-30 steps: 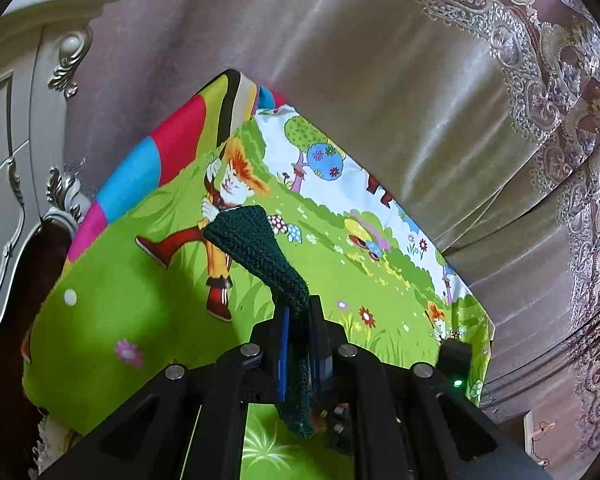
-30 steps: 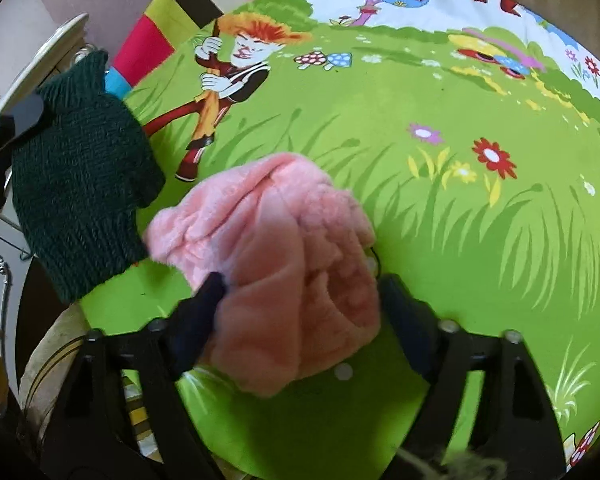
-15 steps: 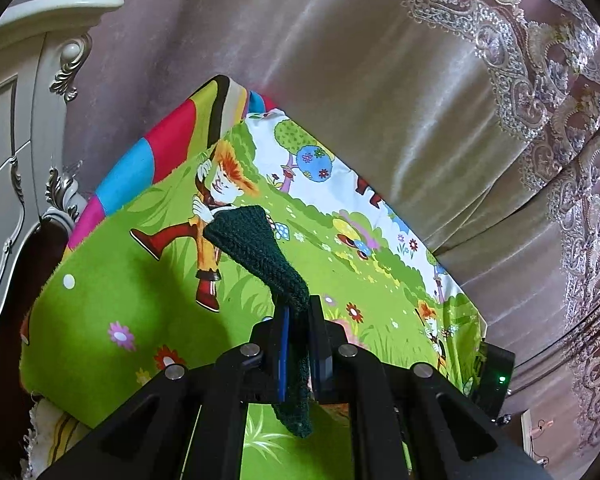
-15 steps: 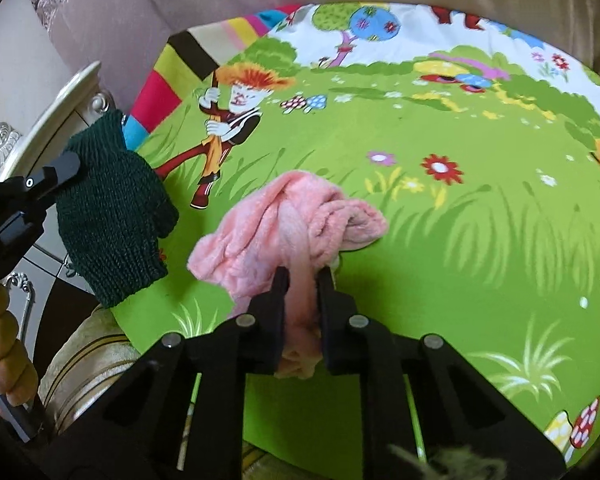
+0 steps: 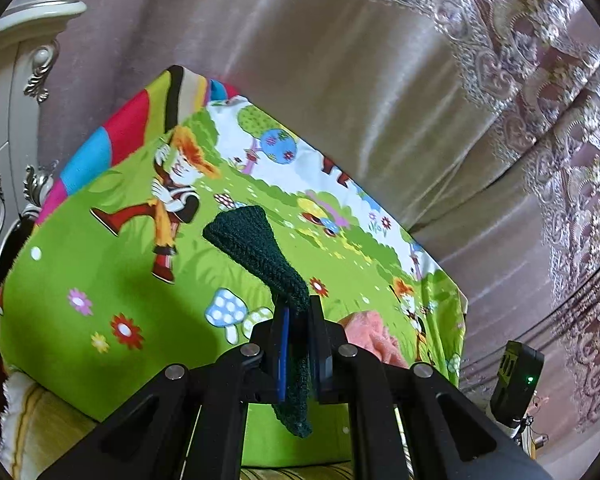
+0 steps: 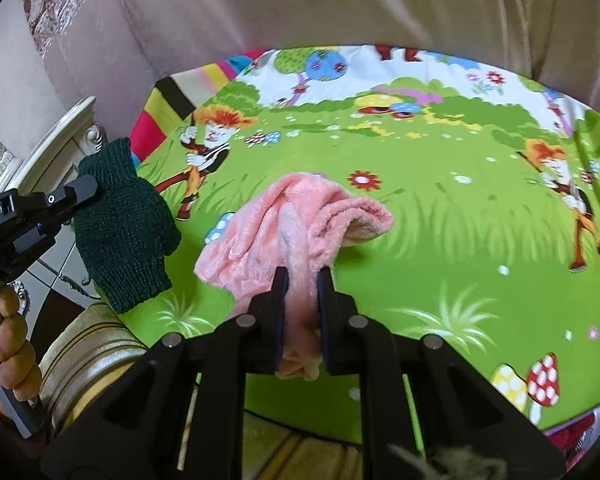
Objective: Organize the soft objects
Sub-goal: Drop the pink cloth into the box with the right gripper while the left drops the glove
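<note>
left claw (image 5: 298, 312) pinching glove (image 5: 256, 248) | right claw (image 6: 302, 280) clamped on towel (image 6: 296, 224) | both light, floppy, so grab a bunched fold

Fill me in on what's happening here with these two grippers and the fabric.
A person holds a gripper in each hand over a cartoon-print mat. The left gripper is shut on a dark green knitted glove, held off the mat. The right gripper is shut on a pink fluffy cloth, bunched over the mat's middle.

Two soft items: one dark green knitted glove (image 6: 124, 224), one pink fluffy cloth (image 6: 296, 232). Two tools, one cartoon-printed mat (image 6: 440, 240).
</note>
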### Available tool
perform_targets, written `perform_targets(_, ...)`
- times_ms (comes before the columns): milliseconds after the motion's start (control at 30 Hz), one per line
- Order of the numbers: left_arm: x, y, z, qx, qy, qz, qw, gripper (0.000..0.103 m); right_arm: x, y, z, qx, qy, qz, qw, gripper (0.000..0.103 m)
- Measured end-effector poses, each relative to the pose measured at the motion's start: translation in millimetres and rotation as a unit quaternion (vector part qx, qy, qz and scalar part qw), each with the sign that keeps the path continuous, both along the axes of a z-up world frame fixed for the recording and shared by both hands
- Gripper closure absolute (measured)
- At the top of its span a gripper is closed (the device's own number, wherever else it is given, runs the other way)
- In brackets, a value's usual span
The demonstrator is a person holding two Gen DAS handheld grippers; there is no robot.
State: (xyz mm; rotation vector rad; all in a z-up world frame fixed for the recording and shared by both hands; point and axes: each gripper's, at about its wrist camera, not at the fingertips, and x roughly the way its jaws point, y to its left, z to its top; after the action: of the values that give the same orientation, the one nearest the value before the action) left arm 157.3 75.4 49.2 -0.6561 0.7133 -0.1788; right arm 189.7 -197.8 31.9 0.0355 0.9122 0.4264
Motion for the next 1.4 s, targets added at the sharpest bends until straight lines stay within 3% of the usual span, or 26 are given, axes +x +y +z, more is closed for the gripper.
perform_targets(433, -9.6, -55.0, 3.9, -0.002, 0.007, -0.058, 0.9983, 0.094, -42.3, -74.3, 6.7, -0.004, -0.006, -0.065, 0.998, 0.086)
perform_targets(900, -16.5, -128.7, 8.6, -0.001, 0.017, -0.132, 0.9912, 0.094, -81.4, -138.7, 12.7, -0.018, -0.014, -0.124, 0.992, 0.086)
perform_targets(1133, -21.5, -176.0, 13.1, -0.006, 0.019, -0.180, 0.9835, 0.094, -102.2, -172.0, 17.2, -0.022, -0.021, -0.155, 0.987, 0.086)
perform_targets(1400, -30.8, -241.9, 17.6, -0.002, 0.019, -0.248, 0.9685, 0.094, -126.9, -216.7, 21.4, -0.050, -0.029, -0.211, 0.976, 0.086)
